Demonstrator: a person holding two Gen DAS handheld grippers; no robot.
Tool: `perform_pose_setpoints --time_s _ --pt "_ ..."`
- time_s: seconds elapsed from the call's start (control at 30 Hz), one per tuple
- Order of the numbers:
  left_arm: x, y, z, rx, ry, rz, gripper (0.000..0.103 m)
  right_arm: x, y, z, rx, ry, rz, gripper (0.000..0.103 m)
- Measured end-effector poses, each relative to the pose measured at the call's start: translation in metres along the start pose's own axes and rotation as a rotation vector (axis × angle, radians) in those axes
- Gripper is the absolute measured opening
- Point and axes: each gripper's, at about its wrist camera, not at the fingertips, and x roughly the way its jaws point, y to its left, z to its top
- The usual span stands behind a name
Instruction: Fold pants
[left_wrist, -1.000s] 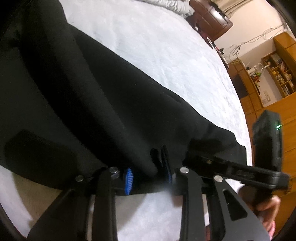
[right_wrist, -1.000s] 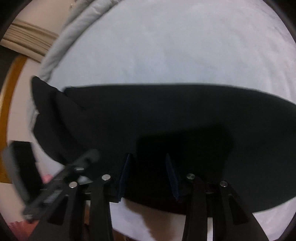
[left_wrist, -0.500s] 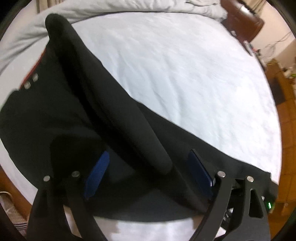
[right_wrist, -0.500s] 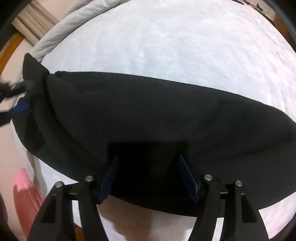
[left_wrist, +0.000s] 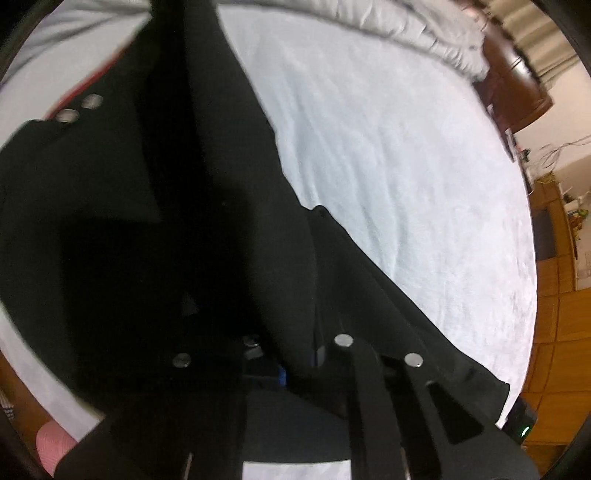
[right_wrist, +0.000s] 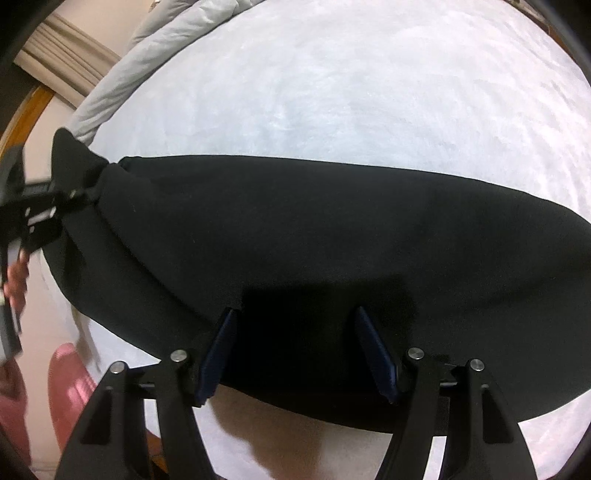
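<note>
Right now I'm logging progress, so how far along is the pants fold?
Done: the black pants lie lengthwise as one long band on the white bed. In hand: the left gripper has just closed on fabric at one end; the right gripper stands open over the near edge. Left: folding the band end over end.

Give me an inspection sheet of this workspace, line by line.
Surface: white bedspread, grey duvet bunched at its far edge.
Job's things: black pants lying across the bed.
Clutter: nothing seen on the bed.
Grippers: left gripper just closed, jaws shut on the pants' end; right gripper open above the pants.
Cables: loose wires on the far wall.
Surroundings: wooden furniture, curtain.
</note>
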Motion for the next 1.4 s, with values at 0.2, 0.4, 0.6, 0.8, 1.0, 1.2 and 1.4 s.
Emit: perform_pose_setpoints --time_s 0.2,0.4,0.6,0.8,1.0,1.2,1.4 --pt "-0.025 0.023 -0.081 -0.012 -0.133 0.042 0.007 -0.005 -0.010 0.002 0.048 0.029 0.056 0.058" --pt "-0.005 0.045 -0.080 -0.106 -0.087 -0.088 0.027 -0.013 0.006 0.002 0.004 0.031 0.008 0.058" --pt "-0.024 0.055 -0.063 -0.151 -0.143 -0.107 0.072 -0.014 0.024 0.002 -0.034 0.034 0.013 0.059" --pt "-0.038 0.088 -0.042 -0.198 -0.153 -0.101 0.070 -0.008 0.023 -0.001 -0.040 0.057 -0.017 0.060" --pt "-0.037 0.116 -0.028 -0.258 -0.135 -0.127 0.016 -0.001 0.037 0.000 -0.077 0.070 -0.065 0.066" --pt "-0.070 0.109 -0.046 -0.188 -0.206 -0.069 0.013 -0.003 0.043 0.002 -0.088 0.079 -0.091 0.066" --pt "-0.047 0.124 -0.054 -0.198 -0.115 -0.033 0.017 -0.023 0.054 0.017 -0.114 0.009 -0.093 0.065"
